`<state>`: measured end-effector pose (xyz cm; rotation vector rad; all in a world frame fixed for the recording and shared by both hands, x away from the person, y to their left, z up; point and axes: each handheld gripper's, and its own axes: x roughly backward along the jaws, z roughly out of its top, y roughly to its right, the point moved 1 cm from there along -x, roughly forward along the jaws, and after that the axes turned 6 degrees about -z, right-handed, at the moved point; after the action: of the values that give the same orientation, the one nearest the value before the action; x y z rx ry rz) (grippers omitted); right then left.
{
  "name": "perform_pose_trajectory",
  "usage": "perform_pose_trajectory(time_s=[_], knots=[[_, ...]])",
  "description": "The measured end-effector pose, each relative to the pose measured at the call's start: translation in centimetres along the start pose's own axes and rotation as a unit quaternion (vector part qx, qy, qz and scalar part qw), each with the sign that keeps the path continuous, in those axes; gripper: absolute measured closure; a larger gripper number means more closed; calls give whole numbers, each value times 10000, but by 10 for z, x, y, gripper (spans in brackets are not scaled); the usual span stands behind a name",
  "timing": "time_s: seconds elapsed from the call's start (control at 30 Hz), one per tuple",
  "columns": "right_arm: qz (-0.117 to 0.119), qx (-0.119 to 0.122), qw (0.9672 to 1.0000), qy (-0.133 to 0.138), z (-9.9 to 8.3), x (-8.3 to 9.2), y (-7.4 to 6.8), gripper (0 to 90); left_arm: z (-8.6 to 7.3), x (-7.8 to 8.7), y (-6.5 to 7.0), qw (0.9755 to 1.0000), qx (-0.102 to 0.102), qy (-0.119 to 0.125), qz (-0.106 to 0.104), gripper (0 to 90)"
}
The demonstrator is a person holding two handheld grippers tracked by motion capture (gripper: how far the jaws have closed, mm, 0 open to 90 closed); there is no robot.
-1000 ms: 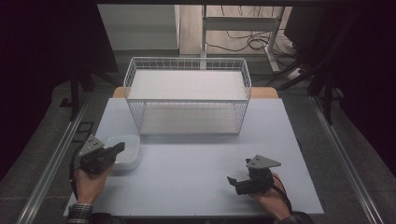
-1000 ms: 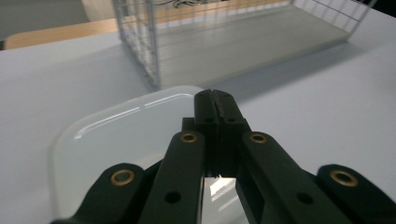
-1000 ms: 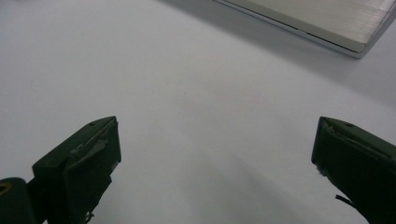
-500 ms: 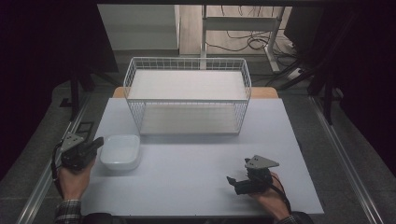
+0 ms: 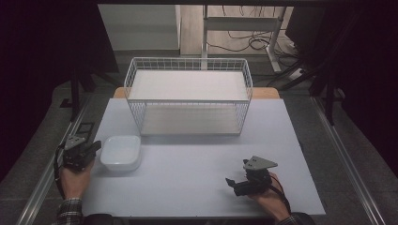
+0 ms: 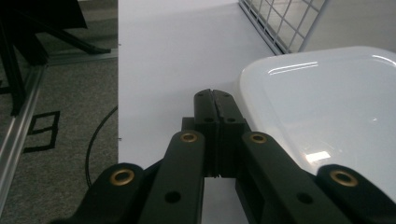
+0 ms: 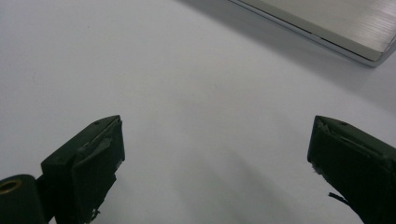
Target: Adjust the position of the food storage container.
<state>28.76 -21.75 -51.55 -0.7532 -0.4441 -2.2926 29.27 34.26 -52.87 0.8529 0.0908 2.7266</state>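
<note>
White glossy plastic is seen in the shallow square dish [image 5: 121, 152], which lies on the pale grey tabletop [image 5: 197, 159] in front of the left front corner of the white wire basket [image 5: 188, 96]. The dish is taken as the thing being worked on, and the basket as the landmark.

The step in hand is judged to be an approach to the dish. The left claw [image 5: 94, 146] is held just left of the dish, forward of the basket's left end; in the left gripper view its jaws are pressed together with nothing between them, and the dish's rim [image 6: 280, 79] is seen just beside them, seemingly not touched. Before a grasp could be made, this claw would have to be opened and set over the rim.

The right claw [image 5: 231, 182] is held low over the tabletop well in front of the basket's right half, far from the dish. Its jaws are spread wide and nothing is held or touched by them.
</note>
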Motion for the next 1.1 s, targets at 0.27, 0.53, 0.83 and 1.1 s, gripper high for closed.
perform_pose_trajectory(time_s=[0.27,0.53,0.83,1.1], knots=[[15,-10,10000,-15,0,-1,-1,42,1,-5,7,9998,-56,-83,-171,900],[58,-122,9999,9,1,0,0,42,3,-10,21,9990,-200,-146,-380,900],[62,-241,9997,15,1,-1,1,42,9,-17,45,9969,-392,-186,-653,900],[97,-409,9991,-9,0,-4,2,41,14,-25,71,9930,-651,-291,-943,900]])
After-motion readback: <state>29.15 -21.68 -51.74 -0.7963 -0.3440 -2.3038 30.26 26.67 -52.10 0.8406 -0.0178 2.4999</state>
